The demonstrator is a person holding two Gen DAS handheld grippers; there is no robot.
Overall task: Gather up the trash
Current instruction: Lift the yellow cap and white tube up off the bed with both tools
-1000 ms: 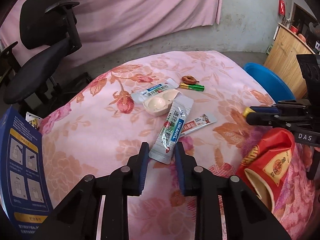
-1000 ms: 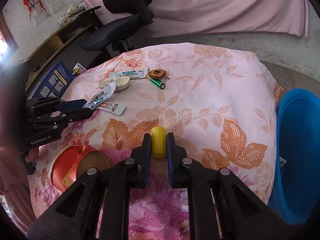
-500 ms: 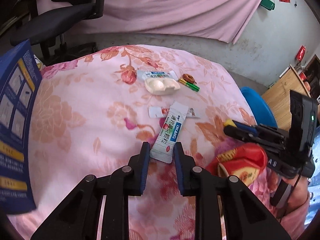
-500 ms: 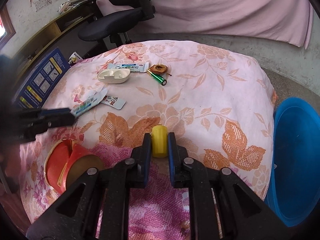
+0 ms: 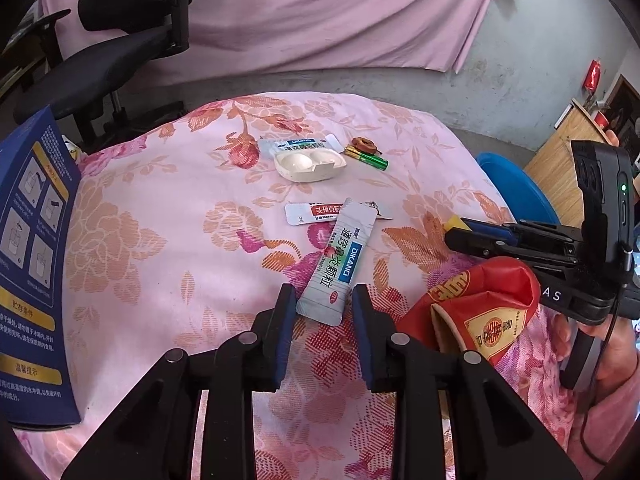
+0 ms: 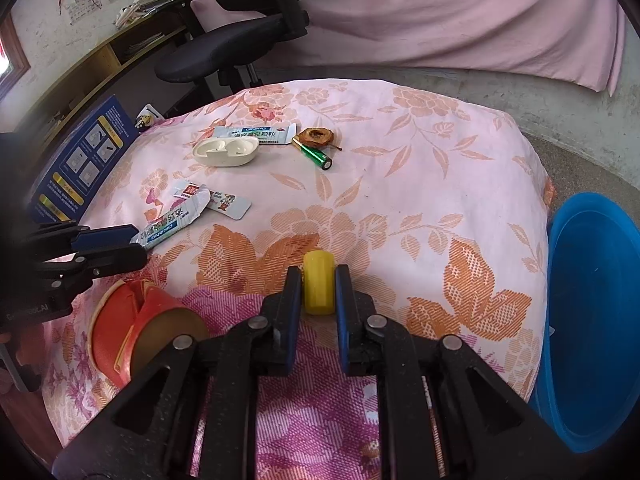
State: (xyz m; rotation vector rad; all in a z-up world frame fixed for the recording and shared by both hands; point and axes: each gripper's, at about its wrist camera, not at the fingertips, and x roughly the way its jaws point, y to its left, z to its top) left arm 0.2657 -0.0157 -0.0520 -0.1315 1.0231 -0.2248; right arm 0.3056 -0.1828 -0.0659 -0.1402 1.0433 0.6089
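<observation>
Since half a second ago, the left hand-held gripper (image 5: 322,304) has spread its jaws wider around the white DIKANG sachet (image 5: 339,268), whose near end sits between the blue pads with a gap on each side; whether it is pinched I cannot tell. The sachet's long axis runs away from the gripper, tilted slightly right, its far end overlapping a flat red-and-white packet (image 5: 314,213) on the worktop (image 5: 160,240). The right hand-held gripper (image 6: 319,290) is clamped on a yellow cylinder (image 6: 319,282), upright between its fingers, above the floral cloth. Beyond the sachet lie a cream plastic tray (image 5: 309,165), another sachet (image 5: 296,145), a green battery (image 5: 368,158) and a brown ring-shaped scrap (image 5: 364,145). A crushed red paper cup (image 5: 480,312) lies near the worktop's front edge. Bare cloth stretches to the right, where a blue basin (image 6: 596,312) stands just past the edge.
</observation>
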